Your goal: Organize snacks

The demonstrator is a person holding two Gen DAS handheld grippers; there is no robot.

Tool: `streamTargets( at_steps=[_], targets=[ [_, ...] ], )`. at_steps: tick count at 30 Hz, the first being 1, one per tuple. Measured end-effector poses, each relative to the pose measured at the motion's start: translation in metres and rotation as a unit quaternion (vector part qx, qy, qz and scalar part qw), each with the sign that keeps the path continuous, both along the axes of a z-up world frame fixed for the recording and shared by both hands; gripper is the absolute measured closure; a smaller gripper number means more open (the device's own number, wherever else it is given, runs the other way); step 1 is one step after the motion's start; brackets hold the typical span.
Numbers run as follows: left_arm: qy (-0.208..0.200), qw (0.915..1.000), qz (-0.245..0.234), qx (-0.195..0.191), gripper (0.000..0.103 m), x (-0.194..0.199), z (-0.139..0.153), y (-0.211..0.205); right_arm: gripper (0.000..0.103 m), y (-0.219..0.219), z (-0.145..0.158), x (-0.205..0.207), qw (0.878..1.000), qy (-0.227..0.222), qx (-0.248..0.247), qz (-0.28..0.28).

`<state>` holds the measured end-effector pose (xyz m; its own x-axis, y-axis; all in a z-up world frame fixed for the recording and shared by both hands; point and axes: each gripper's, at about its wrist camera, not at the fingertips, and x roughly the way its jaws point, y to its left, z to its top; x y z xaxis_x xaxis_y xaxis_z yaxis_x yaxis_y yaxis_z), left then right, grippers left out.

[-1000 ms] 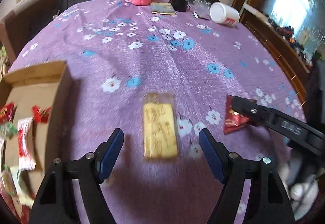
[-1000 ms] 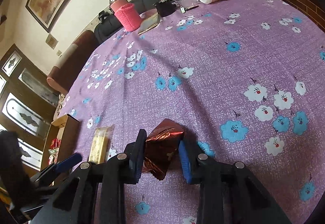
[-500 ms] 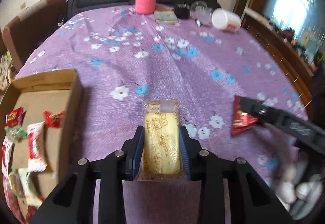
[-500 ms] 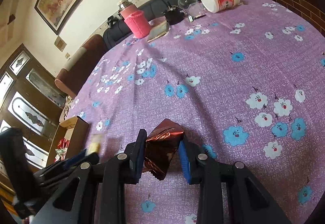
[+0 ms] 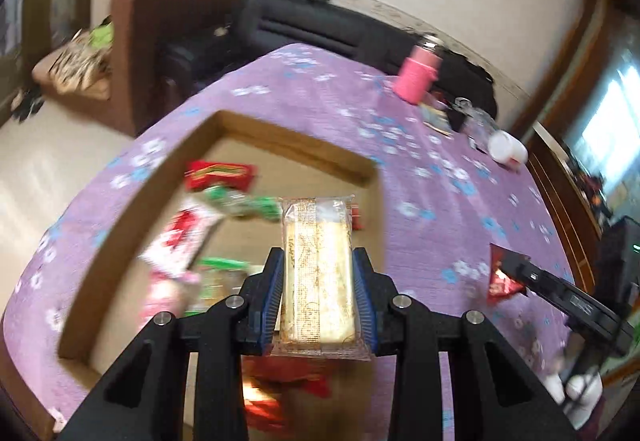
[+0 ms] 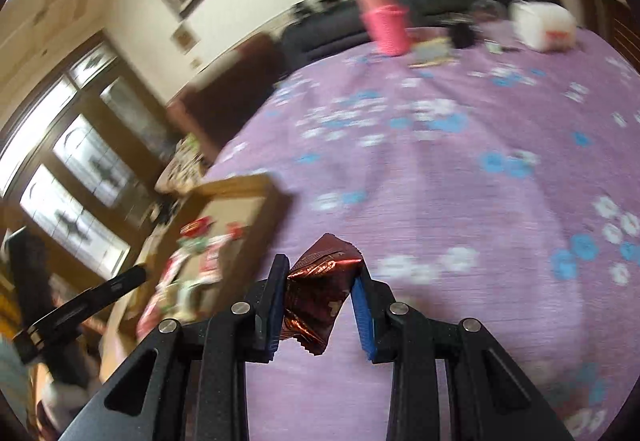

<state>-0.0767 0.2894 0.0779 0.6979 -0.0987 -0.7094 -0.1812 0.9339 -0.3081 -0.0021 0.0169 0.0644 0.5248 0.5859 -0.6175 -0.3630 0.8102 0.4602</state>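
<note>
My left gripper (image 5: 318, 293) is shut on a yellow cake bar in clear wrap (image 5: 318, 273) and holds it above the open cardboard box (image 5: 296, 149). The box holds several red, green and white snack packs (image 5: 220, 175). My right gripper (image 6: 320, 301) is shut on a dark red foil snack packet (image 6: 320, 293), held above the purple flowered tablecloth (image 6: 460, 169) to the right of the box (image 6: 240, 187). The right gripper with its packet also shows in the left wrist view (image 5: 506, 277).
At the table's far end stand a pink flask (image 5: 416, 79), a white jar on its side (image 5: 508, 149), a small booklet and dark items. A brown chair (image 5: 132, 41) and a black sofa (image 5: 320, 29) lie beyond the table. The left gripper shows at the left of the right wrist view (image 6: 86, 299).
My left gripper closed on the cake bar, lifted it and carried it left over the box. My right gripper, still shut on the foil packet, lifted it and moved left toward the box.
</note>
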Motion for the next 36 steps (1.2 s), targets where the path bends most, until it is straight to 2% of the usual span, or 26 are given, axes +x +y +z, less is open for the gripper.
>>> streamTargets(
  at_steps=[5,11,18,21,23,26,29,31,36],
  targets=[
    [0.014,0.9998,0.011,0.001,0.070,0.008,-0.014,0.025,0.070,0.072,0.011,-0.007,0.998,-0.004,-0.031,0.062],
    [0.030,0.9994,0.012,-0.013,0.070,0.021,-0.031,0.046,0.070,0.136,0.000,-0.001,0.993,0.004,-0.078,0.091],
    [0.039,0.9989,0.005,-0.024,0.070,0.035,-0.043,0.052,0.068,0.173,-0.020,0.021,0.987,0.018,-0.129,0.094],
    [0.032,0.9987,0.000,-0.040,0.062,0.036,-0.042,0.056,0.067,0.179,-0.024,0.029,0.986,0.016,-0.142,0.089],
    [0.023,0.9989,-0.002,-0.040,0.054,0.033,-0.039,0.056,0.060,0.177,-0.023,0.033,0.987,0.017,-0.142,0.077],
    [0.010,0.9993,-0.001,-0.035,0.049,0.024,-0.031,0.054,0.057,0.169,-0.014,0.034,0.988,0.001,-0.141,0.060],
    [-0.013,0.9999,0.008,-0.008,0.047,0.011,-0.016,0.045,0.054,0.154,0.000,0.028,0.991,-0.016,-0.129,0.041],
    [-0.029,0.9992,0.019,0.020,0.038,0.000,-0.005,0.037,0.050,0.137,0.010,0.019,0.993,-0.025,-0.113,0.022],
    [-0.074,0.9881,0.065,0.117,0.020,-0.033,0.026,0.008,0.047,0.111,0.024,-0.011,0.994,-0.050,-0.095,-0.002]
  ],
)
